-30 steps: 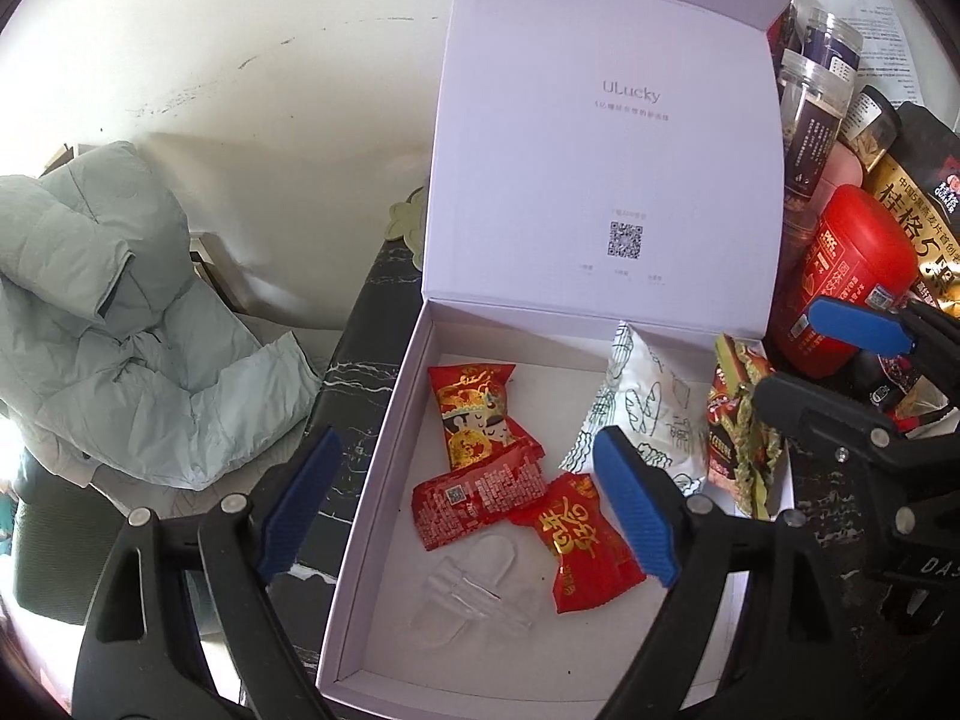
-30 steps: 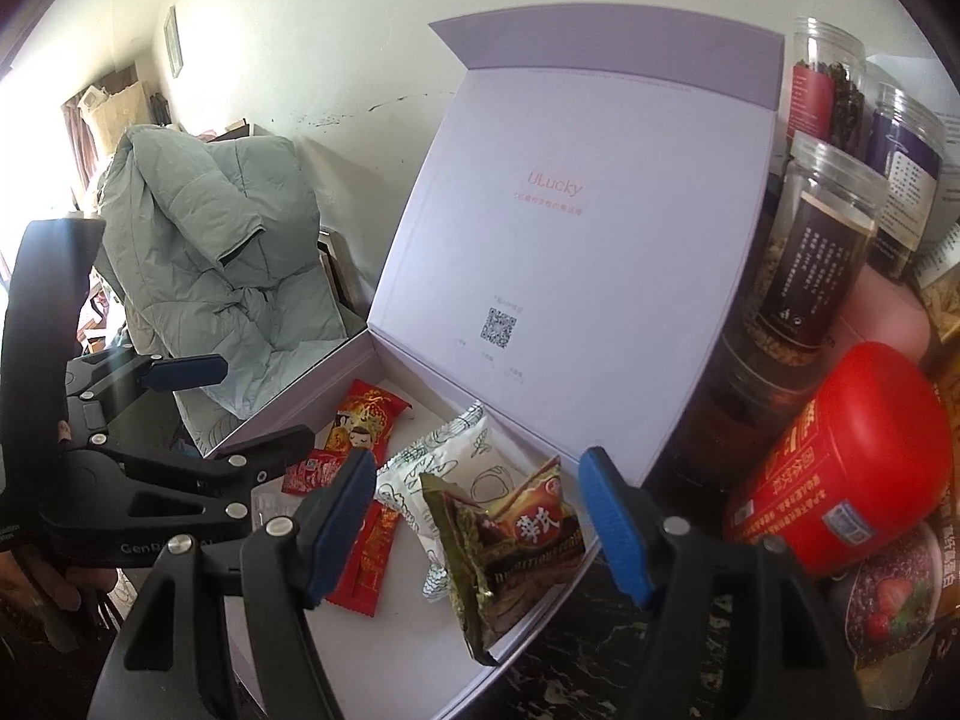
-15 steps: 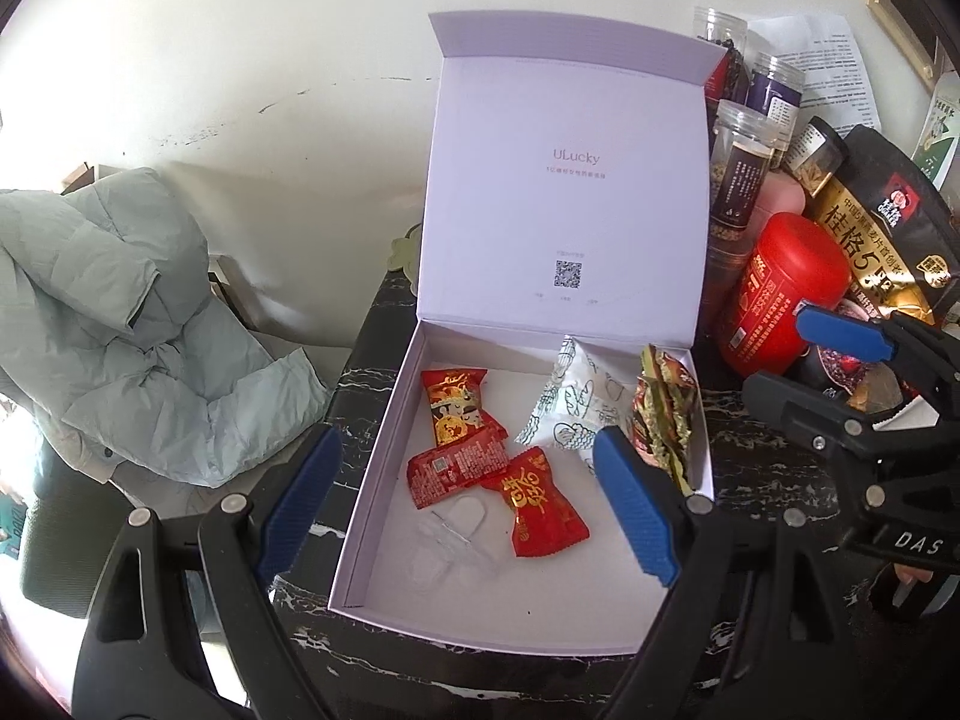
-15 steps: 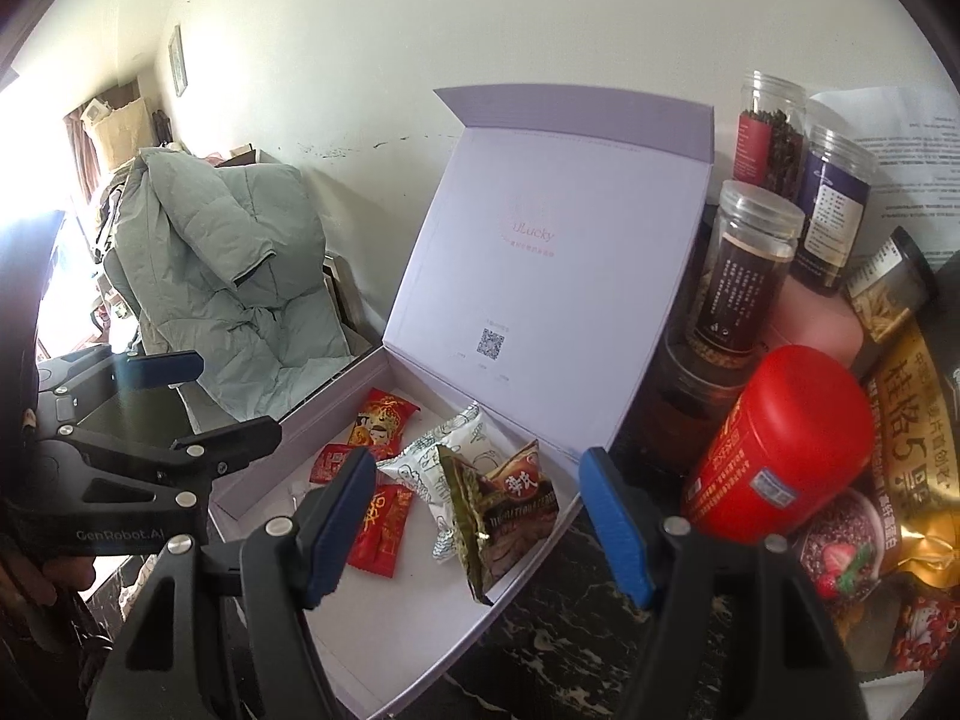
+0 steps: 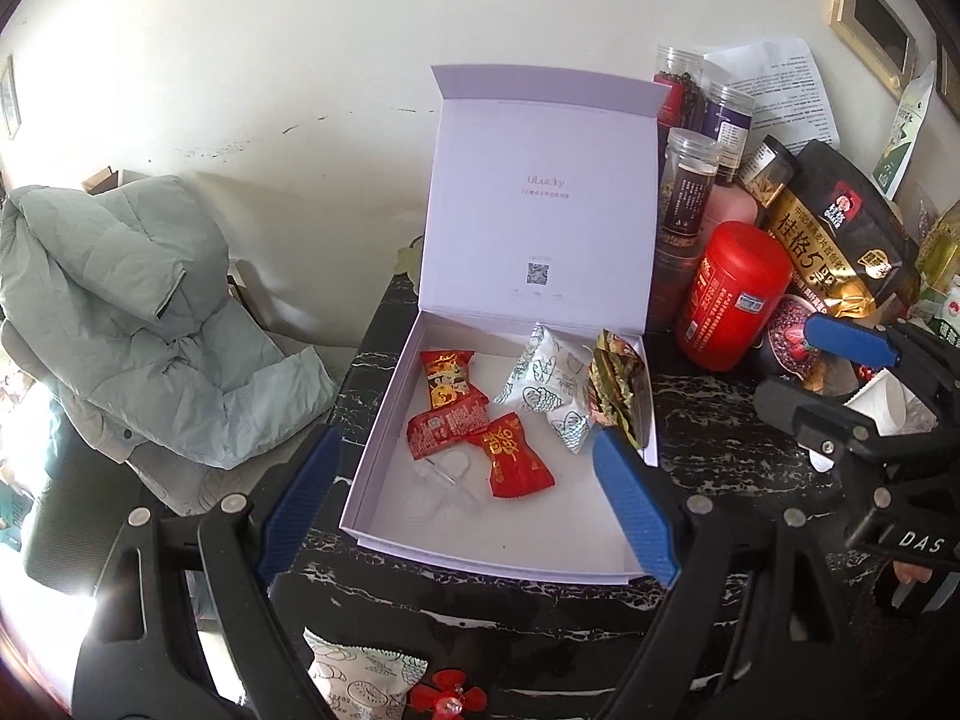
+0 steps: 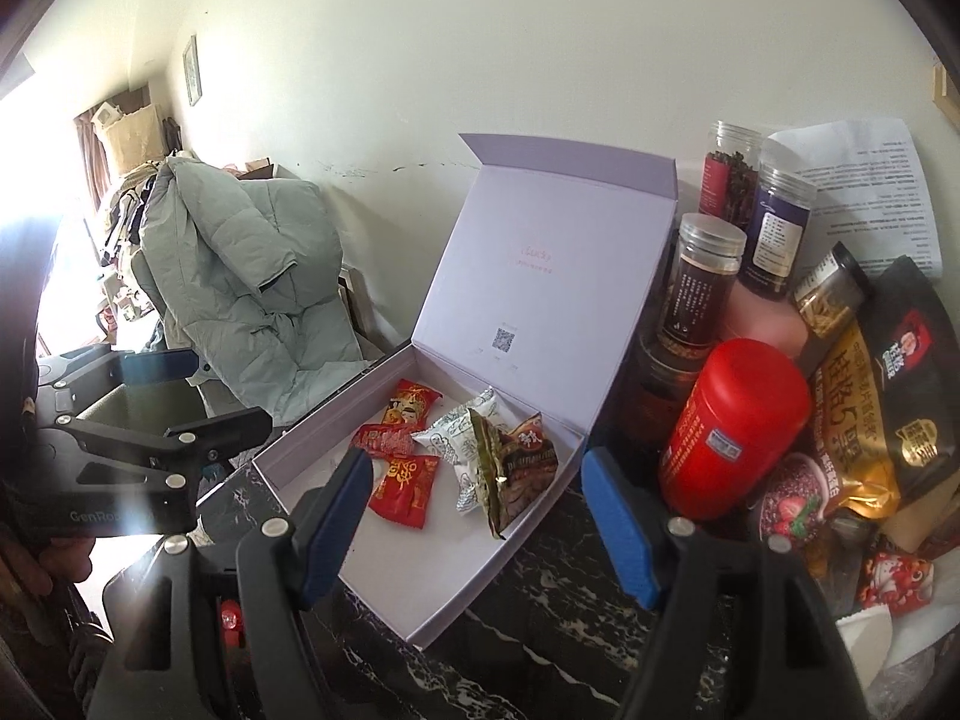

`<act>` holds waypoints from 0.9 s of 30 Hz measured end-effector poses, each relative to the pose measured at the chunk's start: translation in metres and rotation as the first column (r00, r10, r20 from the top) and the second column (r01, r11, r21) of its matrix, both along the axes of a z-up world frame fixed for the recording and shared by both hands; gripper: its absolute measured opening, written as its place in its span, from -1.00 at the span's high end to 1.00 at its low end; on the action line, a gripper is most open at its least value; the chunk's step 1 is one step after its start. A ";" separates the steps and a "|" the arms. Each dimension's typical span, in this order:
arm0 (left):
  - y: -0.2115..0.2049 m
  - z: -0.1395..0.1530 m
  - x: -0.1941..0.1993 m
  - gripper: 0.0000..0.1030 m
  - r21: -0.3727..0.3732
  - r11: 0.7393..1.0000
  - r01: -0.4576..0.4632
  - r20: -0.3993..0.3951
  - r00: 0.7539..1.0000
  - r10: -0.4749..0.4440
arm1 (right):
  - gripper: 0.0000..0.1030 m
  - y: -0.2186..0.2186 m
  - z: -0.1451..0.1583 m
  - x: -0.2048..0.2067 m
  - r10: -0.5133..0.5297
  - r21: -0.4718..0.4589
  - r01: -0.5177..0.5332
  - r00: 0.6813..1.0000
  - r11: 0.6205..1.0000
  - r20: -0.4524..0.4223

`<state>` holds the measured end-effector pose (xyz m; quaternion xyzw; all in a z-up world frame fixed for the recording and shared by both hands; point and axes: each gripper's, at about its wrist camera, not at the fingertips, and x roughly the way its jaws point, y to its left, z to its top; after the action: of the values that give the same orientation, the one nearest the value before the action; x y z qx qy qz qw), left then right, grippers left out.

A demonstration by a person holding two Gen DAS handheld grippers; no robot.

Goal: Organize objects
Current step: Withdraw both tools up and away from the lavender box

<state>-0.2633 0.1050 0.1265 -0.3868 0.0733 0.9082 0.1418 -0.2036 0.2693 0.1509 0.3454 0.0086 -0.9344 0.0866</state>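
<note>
Both grippers are hanging over the near edge of the dark marble table (image 5: pixel 720 420), jaws spread wide w/ nothing btwn them.

Nearest the left gripper (image 5: pixel 468 498), right under it at the table's front edge, a white snack pack (image 5: pixel 354 681) is lying loose beside a small red trinket (image 5: pixel 444 699). That pack looks like the next pick: it's below and toward the person from the left tool, long axis roughly crosswise, so the left hand is nearer.

The right gripper (image 6: pixel 474 516) is sitting over the right front corner of the open lavender box (image 5: pixel 384 438).

Inside the box: 3 red candy packs (image 5: pixel 516 462), 1 white pack (image 5: pixel 546 390), 1 green-gold pack (image 6: pixel 516 468), 1 clear plastic piece (image 5: pixel 444 480).

Farther right, 1 red canister (image 5: pixel 735 294) and at least 4 clear jars (image 6: pixel 708 276) are standing against the wall.
</note>
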 end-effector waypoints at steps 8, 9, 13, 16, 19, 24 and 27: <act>-0.012 0.015 0.039 -0.66 -0.004 1.000 -0.013 -0.033 0.999 0.013 | -0.42 -0.010 0.012 0.043 0.012 0.021 -0.011 1.000 1.000 -0.022; -0.014 0.016 0.044 -0.66 -0.004 1.000 -0.018 -0.035 0.999 0.018 | -0.43 -0.012 0.013 0.047 0.014 0.023 -0.013 1.000 1.000 -0.023; -0.022 0.017 0.060 -0.66 -0.015 0.999 -0.034 -0.036 0.999 0.033 | -0.44 -0.019 0.016 0.064 0.021 0.021 -0.021 0.999 1.000 -0.027; -0.029 0.017 0.074 -0.66 -0.012 0.999 -0.046 -0.038 0.998 0.045 | -0.44 -0.025 0.015 0.075 0.029 0.020 -0.029 0.999 0.999 -0.025; -0.037 0.015 0.084 -0.66 -0.008 0.998 -0.059 -0.036 0.998 0.059 | -0.44 -0.031 0.013 0.086 0.045 0.016 -0.044 0.999 0.999 -0.022; -0.047 0.008 0.100 -0.66 -0.005 0.997 -0.076 -0.027 0.997 0.076 | -0.45 -0.040 0.007 0.101 0.059 0.020 -0.059 0.998 0.998 -0.015; -0.051 0.001 0.107 -0.66 -0.011 0.996 -0.084 -0.018 0.996 0.084 | -0.46 -0.045 -0.003 0.108 0.067 0.028 -0.067 0.998 0.997 0.003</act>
<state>-0.1561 0.0539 0.1279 -0.3824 0.0636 0.9163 0.1007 -0.0955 0.2243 0.1483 0.3469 0.0334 -0.9305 0.1131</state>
